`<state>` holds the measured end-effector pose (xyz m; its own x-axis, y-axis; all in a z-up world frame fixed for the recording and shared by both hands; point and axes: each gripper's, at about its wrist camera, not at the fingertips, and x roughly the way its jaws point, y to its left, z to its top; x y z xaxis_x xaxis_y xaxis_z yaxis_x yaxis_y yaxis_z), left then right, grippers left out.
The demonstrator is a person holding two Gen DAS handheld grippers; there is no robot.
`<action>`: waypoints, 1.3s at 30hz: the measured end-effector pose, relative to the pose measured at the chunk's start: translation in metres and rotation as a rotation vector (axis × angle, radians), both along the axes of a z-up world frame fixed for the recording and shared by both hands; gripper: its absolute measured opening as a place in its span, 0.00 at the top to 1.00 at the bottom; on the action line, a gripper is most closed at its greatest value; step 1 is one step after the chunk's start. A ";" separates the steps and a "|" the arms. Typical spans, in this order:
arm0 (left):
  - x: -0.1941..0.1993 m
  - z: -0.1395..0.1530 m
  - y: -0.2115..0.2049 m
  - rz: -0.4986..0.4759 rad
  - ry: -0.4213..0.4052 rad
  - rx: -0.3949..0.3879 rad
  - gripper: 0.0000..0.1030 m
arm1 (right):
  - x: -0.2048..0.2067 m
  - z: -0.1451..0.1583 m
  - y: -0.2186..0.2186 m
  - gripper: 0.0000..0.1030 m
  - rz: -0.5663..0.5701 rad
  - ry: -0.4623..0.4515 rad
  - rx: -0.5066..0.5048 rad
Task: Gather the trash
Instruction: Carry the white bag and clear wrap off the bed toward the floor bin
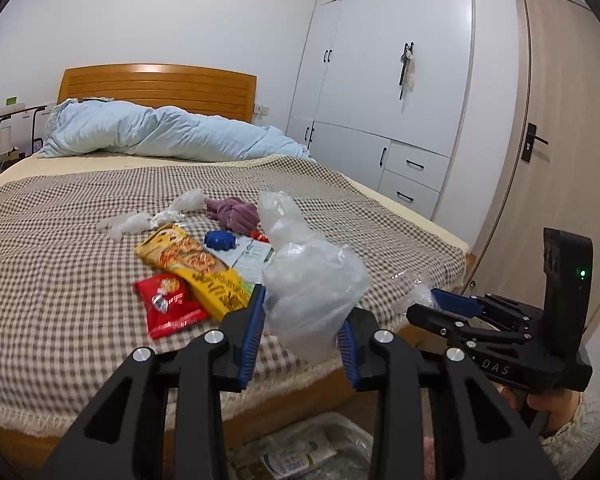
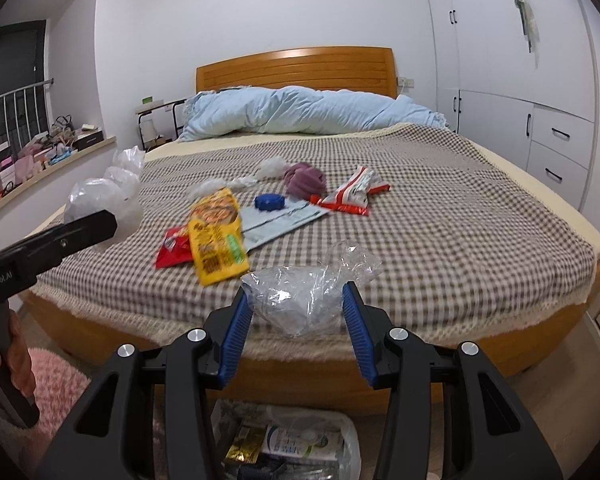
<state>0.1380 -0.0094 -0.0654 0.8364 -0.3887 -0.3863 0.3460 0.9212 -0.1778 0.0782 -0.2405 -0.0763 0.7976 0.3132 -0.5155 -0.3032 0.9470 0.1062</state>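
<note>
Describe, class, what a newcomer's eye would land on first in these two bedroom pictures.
Crumpled clear plastic is clamped in the left hand-held gripper and in the right hand-held gripper, close to the cameras. Behind them, a yellow snack packet overlaps a red wrapper on the brown checked bedspread. A rumpled light-blue duvet lies along the wooden headboard.

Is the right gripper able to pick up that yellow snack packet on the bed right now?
Probably not yet. The right gripper is shut on a clear plastic wrapper, so its jaws are full. The yellow snack packet lies uncovered near the foot of the bed, so the path looks free once the wrapper is dropped.
</note>
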 end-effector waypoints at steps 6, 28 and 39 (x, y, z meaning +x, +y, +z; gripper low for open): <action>-0.020 -0.011 0.002 -0.004 0.028 0.012 0.69 | -0.027 -0.014 0.001 0.56 0.006 0.035 0.011; -0.056 -0.101 -0.005 -0.035 0.201 0.057 0.69 | -0.074 -0.091 0.015 0.56 0.034 0.231 -0.048; -0.047 -0.140 -0.012 -0.048 0.295 0.051 0.69 | -0.072 -0.122 0.025 0.56 0.055 0.310 -0.083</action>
